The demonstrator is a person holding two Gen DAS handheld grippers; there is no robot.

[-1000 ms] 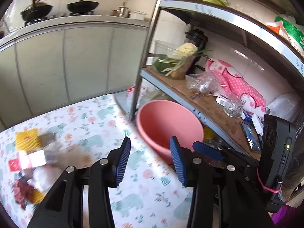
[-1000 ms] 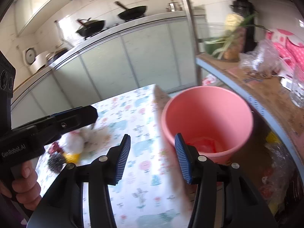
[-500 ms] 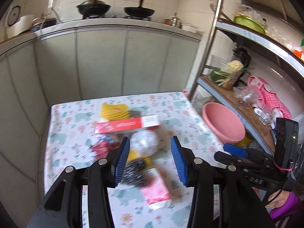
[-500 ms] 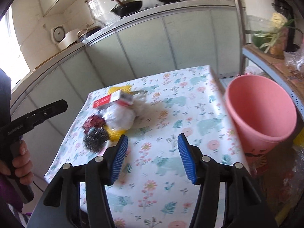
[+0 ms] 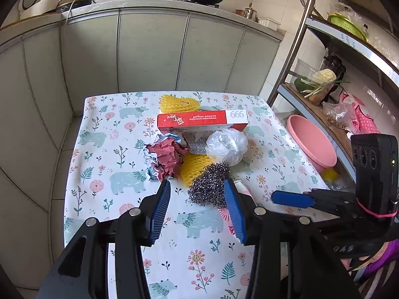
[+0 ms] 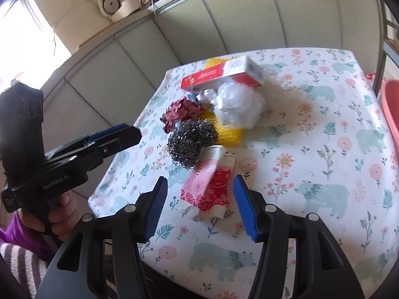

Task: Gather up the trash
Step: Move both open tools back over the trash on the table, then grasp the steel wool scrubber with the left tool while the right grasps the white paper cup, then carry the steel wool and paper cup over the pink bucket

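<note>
The counter (image 5: 104,174), spread with a floral cloth, carries the trash in one loose heap near its middle, so both tools can reach it. Off its right edge stands the pink bucket (image 5: 311,144), low beside the shelf, probably the place for the collected pieces. In the heap lie a red box (image 5: 202,119), a clear plastic wad (image 5: 228,145), crumpled red paper (image 5: 167,157), yellow foam netting (image 5: 193,167), a steel scourer (image 5: 210,185) and a red-and-pink tube (image 6: 209,186). The left tool (image 5: 197,209) hangs open and empty, framing the scourer. The right tool (image 6: 199,204) is likewise apart and bare, straddling the tube without touching.
</note>
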